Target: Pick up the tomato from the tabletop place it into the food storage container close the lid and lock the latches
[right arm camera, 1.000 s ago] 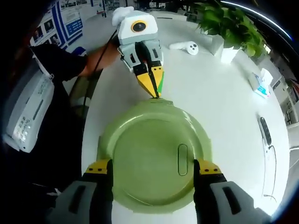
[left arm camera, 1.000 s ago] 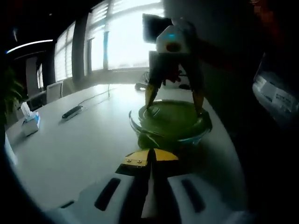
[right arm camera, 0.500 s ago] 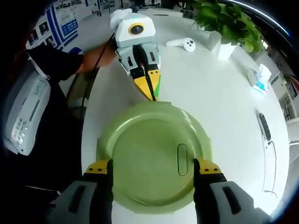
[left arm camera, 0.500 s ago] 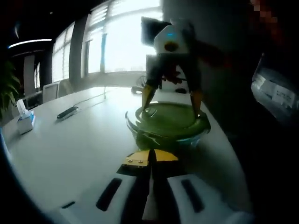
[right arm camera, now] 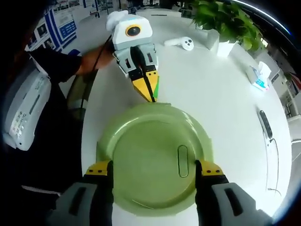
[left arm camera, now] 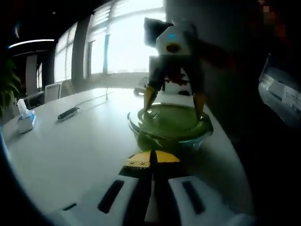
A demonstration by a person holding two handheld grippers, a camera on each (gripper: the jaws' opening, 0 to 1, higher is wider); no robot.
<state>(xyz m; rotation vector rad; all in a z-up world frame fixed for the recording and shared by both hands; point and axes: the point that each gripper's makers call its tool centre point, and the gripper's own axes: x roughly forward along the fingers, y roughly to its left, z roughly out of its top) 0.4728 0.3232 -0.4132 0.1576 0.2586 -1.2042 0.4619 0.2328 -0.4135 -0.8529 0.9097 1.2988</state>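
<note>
container (right arm camera: 153, 157): round, pale green lid on, sitting on the table
right gripper (right arm camera: 153, 168): spread wide, straddling the lid
left gripper (right arm camera: 149, 94): pressed together, tip by the rim
table (right arm camera: 225, 99): white, potted plant (right arm camera: 225, 21) behind

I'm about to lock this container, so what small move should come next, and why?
Probably press the green lid down evenly, since the right hand-held gripper straddles it with jaws wide, while the left hand-held gripper, jaws together, points at its rim; whether the latches are closed can't be seen.

closed left gripper (left arm camera: 151, 157), green-lidded container (left arm camera: 170, 125), right gripper (left arm camera: 173, 100) straddling lid
</note>
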